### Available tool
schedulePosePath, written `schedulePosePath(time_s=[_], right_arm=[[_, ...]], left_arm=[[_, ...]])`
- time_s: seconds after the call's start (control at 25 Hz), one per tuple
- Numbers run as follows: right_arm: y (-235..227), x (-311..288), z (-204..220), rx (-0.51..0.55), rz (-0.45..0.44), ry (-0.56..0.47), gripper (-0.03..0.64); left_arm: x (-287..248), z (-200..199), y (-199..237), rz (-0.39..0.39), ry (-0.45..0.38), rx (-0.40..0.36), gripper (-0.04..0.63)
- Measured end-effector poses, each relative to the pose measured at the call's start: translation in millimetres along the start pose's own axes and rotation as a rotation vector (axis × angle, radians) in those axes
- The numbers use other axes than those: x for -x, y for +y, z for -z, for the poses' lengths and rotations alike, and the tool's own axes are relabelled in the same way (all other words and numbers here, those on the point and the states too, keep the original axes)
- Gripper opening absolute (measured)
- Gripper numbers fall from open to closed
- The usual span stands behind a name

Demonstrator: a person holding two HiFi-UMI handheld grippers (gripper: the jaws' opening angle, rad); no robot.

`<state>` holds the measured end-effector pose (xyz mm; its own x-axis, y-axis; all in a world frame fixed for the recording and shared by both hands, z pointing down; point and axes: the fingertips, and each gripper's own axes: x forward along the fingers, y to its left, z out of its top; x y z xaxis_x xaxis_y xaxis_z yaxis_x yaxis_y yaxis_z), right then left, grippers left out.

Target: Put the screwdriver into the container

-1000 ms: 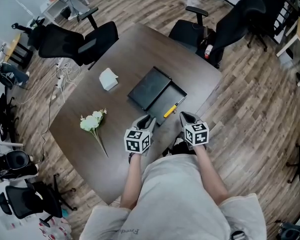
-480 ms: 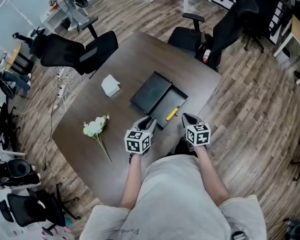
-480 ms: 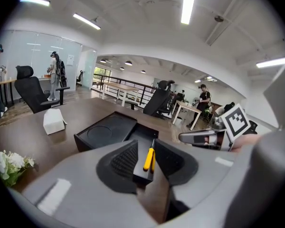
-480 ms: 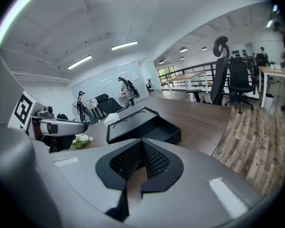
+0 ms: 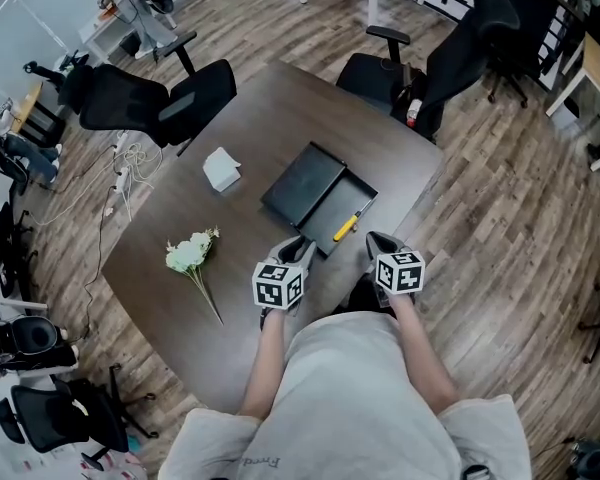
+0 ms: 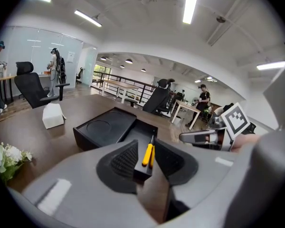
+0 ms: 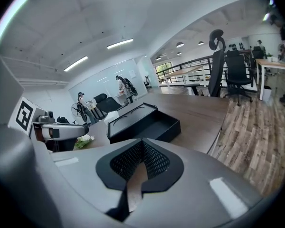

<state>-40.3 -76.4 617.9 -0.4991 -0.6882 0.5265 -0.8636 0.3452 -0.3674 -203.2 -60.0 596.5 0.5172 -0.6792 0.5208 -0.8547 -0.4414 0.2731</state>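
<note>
Task looks done: yellow-handled screwdriver (image 5: 344,226) lies in the open half of the black rectangular container (image 5: 302,180) mid dark wooden table (image 5: 250,118), so both grippers idle empty at its 6 o'clock, left gripper (image 5: 295,245) fingers apart, right gripper (image 5: 376,239) fingers together.

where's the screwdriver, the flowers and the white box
screwdriver (image 5: 344,226), head view, on its yellow handle
flowers (image 5: 186,255), head view, on the white blooms
white box (image 5: 221,170), head view, on its top face
</note>
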Motion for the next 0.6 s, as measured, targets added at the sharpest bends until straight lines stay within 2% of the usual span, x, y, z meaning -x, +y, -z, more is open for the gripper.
schedulePosePath(time_s=[0.6], right_arm=[[2.6, -6.2, -3.0, -0.070, -0.035, -0.008, -0.005]], left_arm=[[1.1, 0.3, 5.0, -0.007, -0.010, 0.012, 0.156]])
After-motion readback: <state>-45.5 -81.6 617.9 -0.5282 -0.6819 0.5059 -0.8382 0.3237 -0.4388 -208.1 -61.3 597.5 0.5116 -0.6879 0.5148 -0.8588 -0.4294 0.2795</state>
